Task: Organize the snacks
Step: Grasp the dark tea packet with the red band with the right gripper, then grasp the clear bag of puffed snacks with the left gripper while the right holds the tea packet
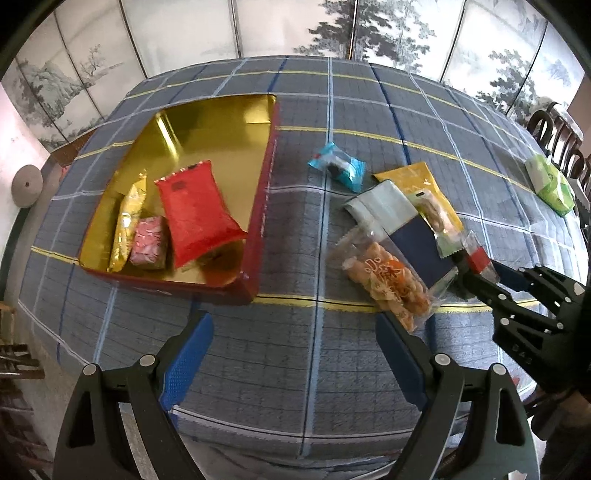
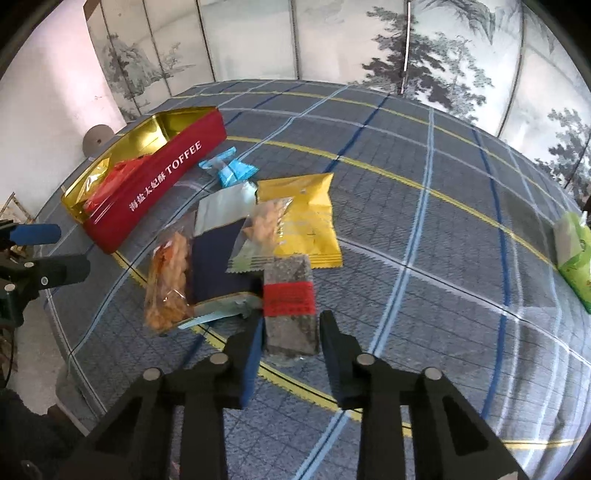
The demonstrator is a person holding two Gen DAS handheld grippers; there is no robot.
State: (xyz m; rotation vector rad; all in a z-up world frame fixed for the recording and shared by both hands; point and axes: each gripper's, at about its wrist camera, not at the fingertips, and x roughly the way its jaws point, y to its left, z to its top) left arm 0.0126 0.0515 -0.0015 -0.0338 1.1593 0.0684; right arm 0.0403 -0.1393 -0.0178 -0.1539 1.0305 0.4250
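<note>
A red toffee tin [image 1: 258,206] with a gold inside lies open on the left. It holds a red pouch [image 1: 195,214], a gold packet [image 1: 129,221] and a pink packet [image 1: 149,242]. To its right is a loose pile: a clear bag of orange crackers [image 1: 388,288], a navy and pale packet [image 1: 402,229], a yellow packet [image 1: 417,177] and a blue candy [image 1: 338,166]. My right gripper [image 2: 291,325] is shut on a dark snack bar with a red band [image 2: 290,299] at the pile's near edge. My left gripper [image 1: 291,321] hangs open over bare cloth in front of the tin.
The table wears a grey-blue checked cloth [image 1: 332,369] with yellow and blue lines. A green tissue pack [image 1: 550,184] lies at the far right. Painted screen panels [image 1: 277,26] stand behind the table, and dark chairs [image 1: 561,140] at the right edge.
</note>
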